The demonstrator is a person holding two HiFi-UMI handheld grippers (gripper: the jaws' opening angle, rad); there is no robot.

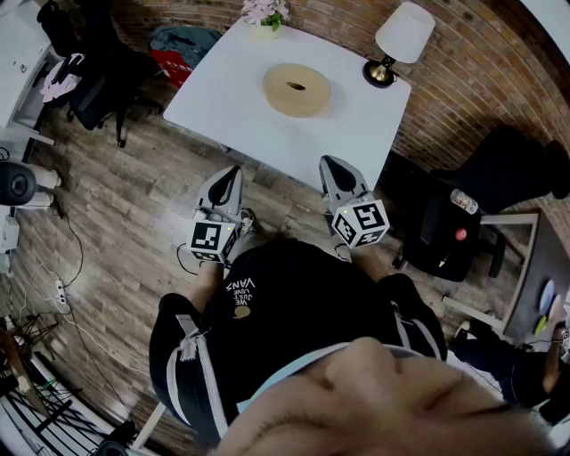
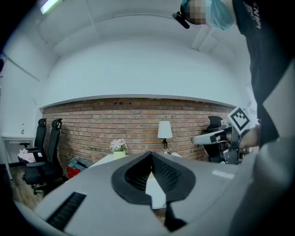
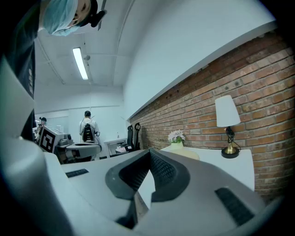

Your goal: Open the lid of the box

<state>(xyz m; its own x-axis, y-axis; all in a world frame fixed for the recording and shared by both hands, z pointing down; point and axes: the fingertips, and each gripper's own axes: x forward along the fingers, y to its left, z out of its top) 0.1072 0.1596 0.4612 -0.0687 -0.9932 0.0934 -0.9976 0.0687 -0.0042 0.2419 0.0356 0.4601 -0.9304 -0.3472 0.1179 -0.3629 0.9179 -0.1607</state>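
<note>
The box (image 1: 296, 89) is a round, flat tan one whose lid has a dark oval hollow in the middle; it lies closed on the white table (image 1: 223, 98). In the right gripper view only a pale edge of the box (image 3: 186, 156) shows past the jaws. My left gripper (image 1: 231, 172) and right gripper (image 1: 330, 163) hover side by side over the floor just short of the table's near edge, well away from the box. Both point at the table. Each pair of jaws is shut with nothing between them, as the left gripper (image 2: 150, 155) and the right gripper (image 3: 149, 152) show in their own views.
A pot of pink flowers (image 1: 265, 16) stands at the table's far edge and a white-shaded lamp (image 1: 396, 44) at its right corner. Black office chairs (image 1: 93, 62) stand to the left, a black chair (image 1: 454, 232) to the right. A brick wall (image 2: 133, 120) runs behind. A person (image 3: 87, 126) stands far off.
</note>
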